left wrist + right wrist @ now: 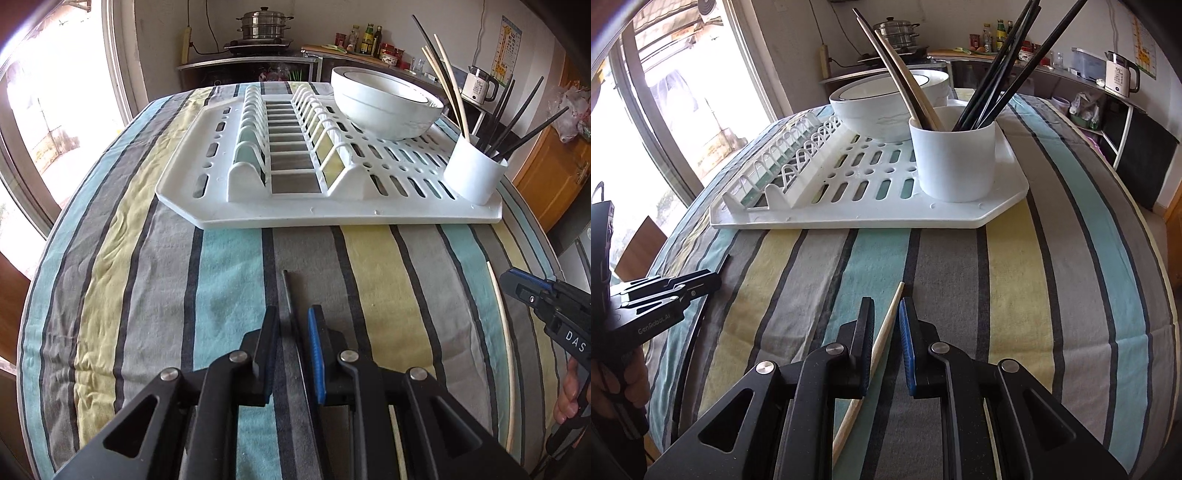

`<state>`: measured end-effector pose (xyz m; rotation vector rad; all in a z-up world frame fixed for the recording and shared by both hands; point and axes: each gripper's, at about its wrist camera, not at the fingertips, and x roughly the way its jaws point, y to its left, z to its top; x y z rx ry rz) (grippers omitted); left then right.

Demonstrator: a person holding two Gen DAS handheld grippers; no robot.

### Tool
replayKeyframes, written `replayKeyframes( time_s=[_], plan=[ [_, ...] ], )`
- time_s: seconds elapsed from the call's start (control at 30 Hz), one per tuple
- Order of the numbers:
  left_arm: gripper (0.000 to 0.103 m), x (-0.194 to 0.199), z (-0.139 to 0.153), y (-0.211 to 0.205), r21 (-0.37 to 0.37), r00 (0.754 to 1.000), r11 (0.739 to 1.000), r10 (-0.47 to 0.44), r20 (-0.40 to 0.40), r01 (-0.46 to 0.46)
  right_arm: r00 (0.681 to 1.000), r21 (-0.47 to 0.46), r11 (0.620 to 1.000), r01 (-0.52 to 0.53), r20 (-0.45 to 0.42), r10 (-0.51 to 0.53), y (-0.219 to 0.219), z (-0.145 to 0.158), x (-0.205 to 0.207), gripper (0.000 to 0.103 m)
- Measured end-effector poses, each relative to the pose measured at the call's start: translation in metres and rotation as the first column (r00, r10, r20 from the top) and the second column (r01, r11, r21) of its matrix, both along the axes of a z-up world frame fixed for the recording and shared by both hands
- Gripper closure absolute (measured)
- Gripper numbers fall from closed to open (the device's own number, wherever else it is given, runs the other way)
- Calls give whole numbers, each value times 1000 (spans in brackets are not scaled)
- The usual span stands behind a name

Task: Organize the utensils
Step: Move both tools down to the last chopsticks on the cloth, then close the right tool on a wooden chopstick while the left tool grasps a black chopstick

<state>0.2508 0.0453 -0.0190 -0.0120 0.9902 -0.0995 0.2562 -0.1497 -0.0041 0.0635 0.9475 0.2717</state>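
A black chopstick (289, 299) lies on the striped tablecloth between the fingers of my left gripper (293, 314), which is open around it, low over the cloth. A pale wooden chopstick (886, 325) lies between the fingers of my right gripper (885, 306), also open around it. The wooden chopstick also shows in the left wrist view (504, 332), beside the right gripper (517, 286). A white utensil cup (474, 173) (955, 158) holding several black and wooden chopsticks stands on the near right corner of a white dish rack (258, 210) (849, 218).
A white bowl (384, 99) (882, 107) sits on the rack behind the cup. The left gripper (701, 282) shows at the left of the right wrist view. A window is on the left; shelves with a steamer pot, bottles and a kettle stand behind the table.
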Motion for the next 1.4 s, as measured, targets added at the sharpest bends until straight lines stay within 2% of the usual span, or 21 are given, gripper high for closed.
replayKeyframes(
  time_s=[0.23,0.33,0.47,0.7,1.07,1.4],
  plan=[
    [86,5,0,-8,55,1000,999,-3,0,3,1000,-90,996,-4,-22,2,11,-4,6,89],
    [87,4,0,-10,73,1000,997,-5,0,5,1000,-123,992,-5,-20,2,16,-4,6,94],
    [97,8,1,-10,70,1000,998,-5,-9,5,999,-91,996,-21,-34,19,16,-4,8,98],
    [98,7,7,-8,29,1000,1000,-5,-2,5,1000,-39,999,-28,12,28,9,15,3,98],
    [98,-22,71,-13,-25,989,998,-48,143,53,988,51,998,-37,151,29,-13,73,-17,98],
    [99,-46,127,-25,-52,957,992,-98,274,116,964,90,995,-46,265,21,-27,111,-42,98]
  ],
)
